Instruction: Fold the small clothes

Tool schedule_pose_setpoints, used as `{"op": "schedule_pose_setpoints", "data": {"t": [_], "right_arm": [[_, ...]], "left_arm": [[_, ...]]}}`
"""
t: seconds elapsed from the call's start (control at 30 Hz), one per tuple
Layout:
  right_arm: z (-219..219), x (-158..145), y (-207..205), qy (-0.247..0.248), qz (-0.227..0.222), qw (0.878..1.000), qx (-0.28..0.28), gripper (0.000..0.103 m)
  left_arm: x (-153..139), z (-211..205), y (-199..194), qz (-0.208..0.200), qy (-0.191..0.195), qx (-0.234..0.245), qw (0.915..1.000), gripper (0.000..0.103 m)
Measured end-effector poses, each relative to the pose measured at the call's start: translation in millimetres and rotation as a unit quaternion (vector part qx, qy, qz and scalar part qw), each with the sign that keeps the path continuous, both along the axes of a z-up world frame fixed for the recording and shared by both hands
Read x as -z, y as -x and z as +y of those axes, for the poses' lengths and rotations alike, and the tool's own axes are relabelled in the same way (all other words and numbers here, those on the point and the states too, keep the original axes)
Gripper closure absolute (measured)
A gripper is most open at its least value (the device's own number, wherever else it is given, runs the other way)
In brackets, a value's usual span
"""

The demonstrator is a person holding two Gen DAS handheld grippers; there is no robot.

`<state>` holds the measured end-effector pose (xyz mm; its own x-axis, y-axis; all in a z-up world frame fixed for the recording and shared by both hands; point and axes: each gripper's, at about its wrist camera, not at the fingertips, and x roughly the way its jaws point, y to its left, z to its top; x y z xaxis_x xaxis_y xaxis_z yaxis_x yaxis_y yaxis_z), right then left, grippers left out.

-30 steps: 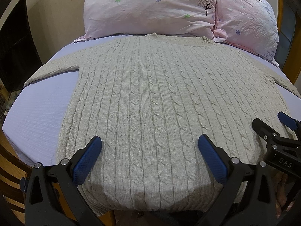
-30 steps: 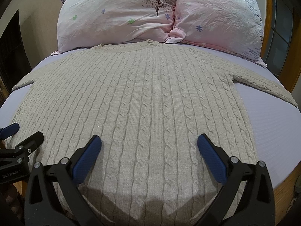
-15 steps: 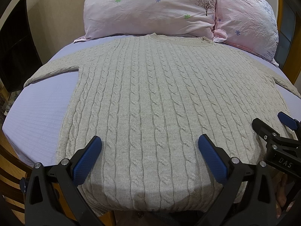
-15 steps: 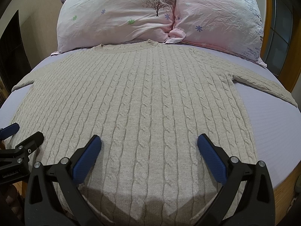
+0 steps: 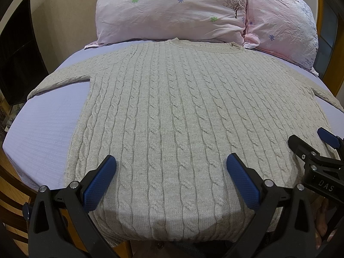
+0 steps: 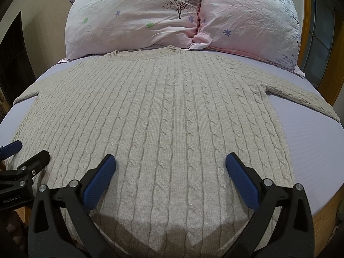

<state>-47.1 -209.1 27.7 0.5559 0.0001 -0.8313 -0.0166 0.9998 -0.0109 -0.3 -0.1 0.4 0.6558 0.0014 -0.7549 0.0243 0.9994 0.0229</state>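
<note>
A beige cable-knit sweater (image 5: 172, 107) lies flat on the bed, front up, collar toward the pillows, both sleeves spread out to the sides. It also shows in the right wrist view (image 6: 163, 116). My left gripper (image 5: 171, 165) is open and empty, hovering over the hem's left part. My right gripper (image 6: 171, 165) is open and empty over the hem's right part. The right gripper also shows at the right edge of the left wrist view (image 5: 309, 142); the left gripper shows at the left edge of the right wrist view (image 6: 28, 157).
The bed has a pale lilac sheet (image 5: 43, 124) and a wooden frame (image 6: 326, 210). Two pink flowered pillows (image 5: 167, 8) (image 6: 249, 21) lie at the head, just beyond the collar. A dark screen (image 5: 17, 49) stands at the left.
</note>
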Motion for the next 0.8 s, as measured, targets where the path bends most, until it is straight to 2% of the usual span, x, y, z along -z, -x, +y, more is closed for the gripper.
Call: {"op": "schedule_pose_setpoints", "data": {"t": [0.43, 0.6, 0.67, 0.7, 0.77, 0.8], "right_arm": [[0, 3, 2, 0.0, -0.003, 1.0, -0.002, 0.002], [-5, 5, 2, -0.007, -0.012, 1.0, -0.027, 0.002], [-9, 1, 3, -0.025, -0.011, 0.999, -0.044, 0.002], [-28, -9, -1, -0.071, -0.015, 0.996, -0.06, 0.002], [-58, -24, -5, -0.115, -0.035, 0.992, -0.041, 0.002], [-88, -38, -11, -0.123, -0.056, 0.991, -0.002, 0.002]], "left_arm": [[0, 0, 0, -0.001, 0.0, 0.0, 1.0, 0.001], [-3, 1, -6, 0.008, -0.001, 0.01, 0.9999, 0.001], [-3, 1, -5, 0.012, -0.002, 0.013, 0.9998, 0.001], [-2, 0, -8, 0.018, -0.002, 0.018, 0.9997, 0.001], [-4, 2, -10, 0.021, -0.001, 0.021, 0.9996, 0.001], [-9, 4, -12, 0.015, -0.001, 0.019, 0.9997, 0.001]]}}
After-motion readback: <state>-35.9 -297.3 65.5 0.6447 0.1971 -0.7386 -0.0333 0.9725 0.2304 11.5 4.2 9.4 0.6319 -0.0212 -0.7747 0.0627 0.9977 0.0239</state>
